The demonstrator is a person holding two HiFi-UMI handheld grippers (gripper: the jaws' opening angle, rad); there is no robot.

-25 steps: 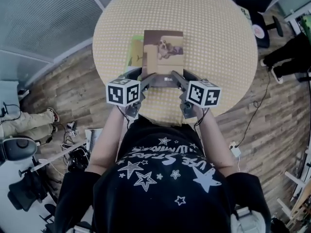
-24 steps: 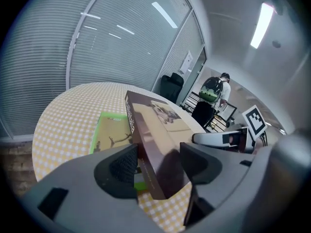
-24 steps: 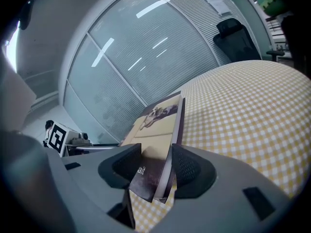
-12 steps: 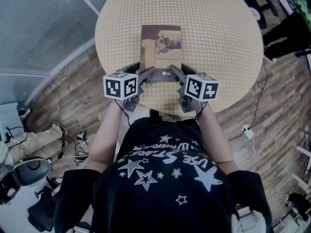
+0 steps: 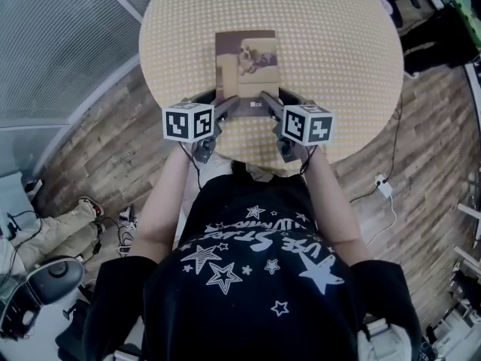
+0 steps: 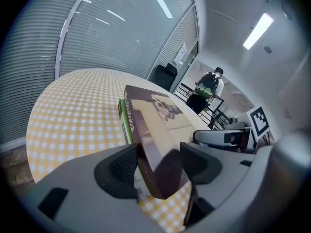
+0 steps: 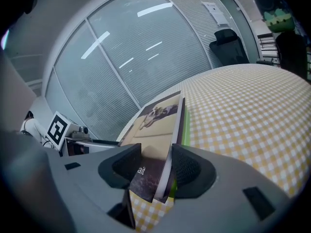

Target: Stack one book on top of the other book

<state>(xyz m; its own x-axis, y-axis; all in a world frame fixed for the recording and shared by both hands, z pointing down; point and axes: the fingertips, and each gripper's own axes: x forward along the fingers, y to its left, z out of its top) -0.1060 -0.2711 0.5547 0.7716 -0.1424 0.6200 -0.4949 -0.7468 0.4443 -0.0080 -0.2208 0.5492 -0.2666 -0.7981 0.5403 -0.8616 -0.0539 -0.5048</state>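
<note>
A brown book [image 5: 246, 62] with a dog picture on its cover lies lengthwise on the round checkered table [image 5: 331, 66]. My left gripper [image 5: 225, 110] is shut on its near left corner and my right gripper [image 5: 269, 105] on its near right corner. In the left gripper view the brown book [image 6: 160, 120] sits between my left gripper's [image 6: 158, 164] pads, with a green book [image 6: 125, 120] right under it. From the right gripper view, the brown book [image 7: 158, 123] fills my right gripper [image 7: 155, 166], and the green book's [image 7: 186, 120] edge shows beneath. The head view hides the green book.
The table's near edge [image 5: 248, 168] is just behind the grippers. A seated person's legs [image 5: 37, 224] and a chair [image 5: 45, 277] are on the floor at left. A cable with a plug block [image 5: 383, 189] lies at right. A person with a backpack [image 6: 209, 84] stands beyond the table.
Both grippers have carried the brown book farther onto the table and lower. The green book, seen beside it at the left a second ago, is now covered in the head view.
</note>
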